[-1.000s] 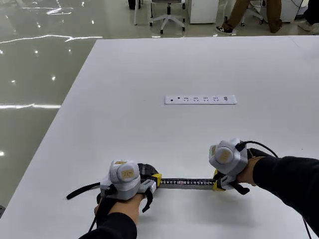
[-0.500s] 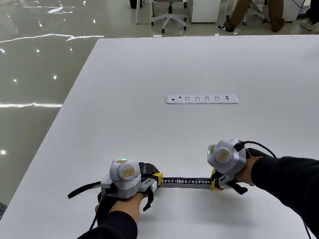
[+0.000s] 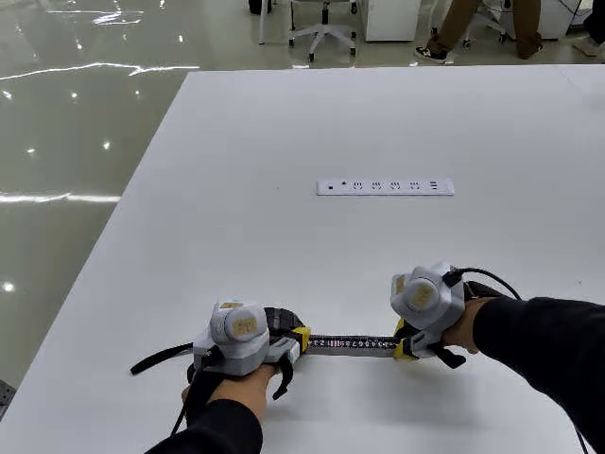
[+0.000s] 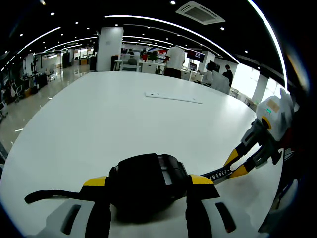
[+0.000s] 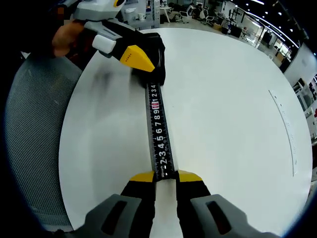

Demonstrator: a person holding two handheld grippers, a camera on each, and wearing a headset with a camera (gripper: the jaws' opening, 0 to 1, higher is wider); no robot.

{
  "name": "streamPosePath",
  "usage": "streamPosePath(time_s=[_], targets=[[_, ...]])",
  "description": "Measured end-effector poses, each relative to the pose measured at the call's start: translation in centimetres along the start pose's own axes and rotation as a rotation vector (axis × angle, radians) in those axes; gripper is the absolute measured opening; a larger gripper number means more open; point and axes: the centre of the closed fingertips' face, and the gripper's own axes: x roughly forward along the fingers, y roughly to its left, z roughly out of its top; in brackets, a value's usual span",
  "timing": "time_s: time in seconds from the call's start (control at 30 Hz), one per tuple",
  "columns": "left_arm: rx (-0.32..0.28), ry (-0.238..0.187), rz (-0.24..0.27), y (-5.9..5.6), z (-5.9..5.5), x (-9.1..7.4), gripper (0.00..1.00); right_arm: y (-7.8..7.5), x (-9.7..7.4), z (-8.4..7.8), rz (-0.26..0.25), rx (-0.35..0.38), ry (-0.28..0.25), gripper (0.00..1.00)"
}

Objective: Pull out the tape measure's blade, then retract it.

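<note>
Scene: a white table seen from above the person's hands; a power strip lies well beyond the work.
Tape measure case: black, resting on the table near its front edge, with a black strap trailing to the left.
Left gripper: its 2 jaws are clamped on either side of the case, pinning it in place.
Blade: a short length is out, lying flat on the table between the 2 grippers.
Right gripper: its yellow tips are pinched on the blade's free end.
Layout: case on the left, blade running straight from its mouth to the right gripper.
Risk 1: the thin blade could likely slip from the pinch and snap back.
Risk 2: an off-line pull may twist or kink the blade.
Risk 3: a loose hold could let the case slide.
</note>
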Motion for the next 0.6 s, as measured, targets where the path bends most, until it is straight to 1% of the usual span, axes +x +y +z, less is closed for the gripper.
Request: streamPosePath(time_s=[0.13,0.37,0.6], targets=[[-0.001,0.0,0.001,0.0,0.0,0.0,0.57,0.1,0.2,0.4,0.001,0.005,-0.007,0.1],[-0.004,0.0,0.001,0.0,0.0,0.0,0.57,0.3,0.4,0.8,0.003,-0.017,-0.009,0.1],[-0.006,0.003,-0.002,0.1,0.0,0.0,0.57,0.3,0.6,1.3,0.001,-0.008,-0.018,0.1]])
